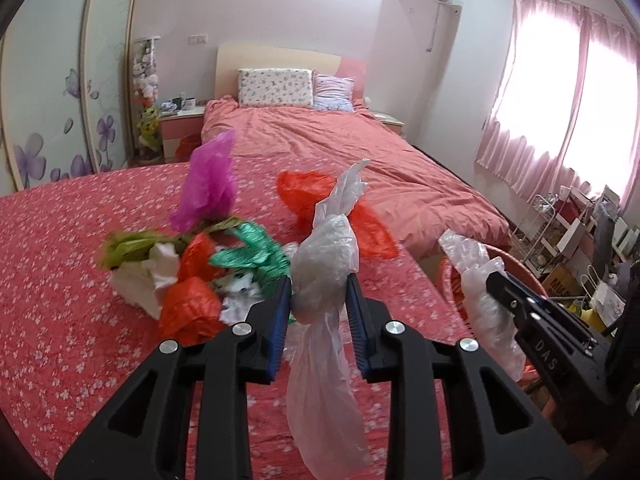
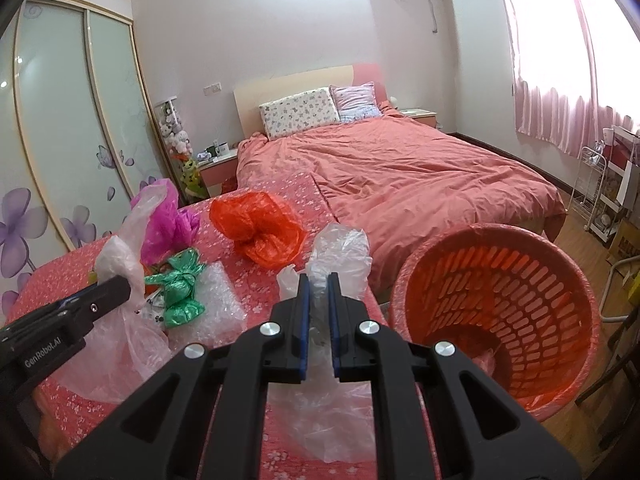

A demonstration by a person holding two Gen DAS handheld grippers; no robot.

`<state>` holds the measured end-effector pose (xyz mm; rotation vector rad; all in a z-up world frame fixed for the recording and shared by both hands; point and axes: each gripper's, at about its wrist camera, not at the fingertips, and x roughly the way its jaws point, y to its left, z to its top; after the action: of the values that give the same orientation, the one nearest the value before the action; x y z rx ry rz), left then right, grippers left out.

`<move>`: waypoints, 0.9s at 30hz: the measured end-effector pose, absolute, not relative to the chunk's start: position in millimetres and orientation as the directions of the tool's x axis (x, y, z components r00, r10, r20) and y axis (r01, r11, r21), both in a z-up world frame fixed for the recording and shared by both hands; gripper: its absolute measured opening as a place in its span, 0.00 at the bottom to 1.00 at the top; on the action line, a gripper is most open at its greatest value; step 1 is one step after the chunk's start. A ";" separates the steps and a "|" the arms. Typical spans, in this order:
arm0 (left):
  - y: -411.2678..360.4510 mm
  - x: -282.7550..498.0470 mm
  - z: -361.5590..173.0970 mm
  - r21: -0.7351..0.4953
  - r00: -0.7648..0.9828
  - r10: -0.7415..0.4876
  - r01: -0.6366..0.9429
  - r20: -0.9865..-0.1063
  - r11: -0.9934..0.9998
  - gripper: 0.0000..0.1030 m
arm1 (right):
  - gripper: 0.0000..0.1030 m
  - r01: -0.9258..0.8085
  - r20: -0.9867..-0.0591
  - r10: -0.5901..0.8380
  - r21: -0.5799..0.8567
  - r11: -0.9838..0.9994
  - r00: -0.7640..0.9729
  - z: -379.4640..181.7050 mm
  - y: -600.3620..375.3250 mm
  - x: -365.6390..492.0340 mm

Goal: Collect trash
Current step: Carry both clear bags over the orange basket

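Pinching one clear plastic bag each, left gripper (image 1: 319, 295) and right gripper (image 2: 319, 304) jaws nearly closed.

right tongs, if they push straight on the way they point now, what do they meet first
Probably the flowered red cover beyond the clear plastic bag already pinched in the right tongs, perhaps the orange-red bag farther along. The orange basket sits off to the right. Depth is unclear.

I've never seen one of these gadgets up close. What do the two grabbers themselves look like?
Both are matte black plastic. The left gripper and right gripper each have two flat fingers lined with ribbed blue pads, carried on angular arms with triangular cut-outs and round silver bolts. White lettering marks their sides: "GenRobot.AI" on the left one, "DAS" on the right. No cables or sleeves show.
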<state>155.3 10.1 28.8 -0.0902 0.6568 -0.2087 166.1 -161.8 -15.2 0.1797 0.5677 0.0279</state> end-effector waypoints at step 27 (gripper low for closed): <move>-122.8 178.8 30.0 -0.200 0.685 -0.457 0.424 -0.567 0.883 0.28 | 0.10 0.243 -0.488 -0.117 0.203 0.948 0.865 -11.6 -284.0 143.9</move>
<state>178.8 -122.8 30.0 -0.0539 0.6495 -0.4935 143.9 -284.0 -11.6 0.2639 0.4909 -0.1912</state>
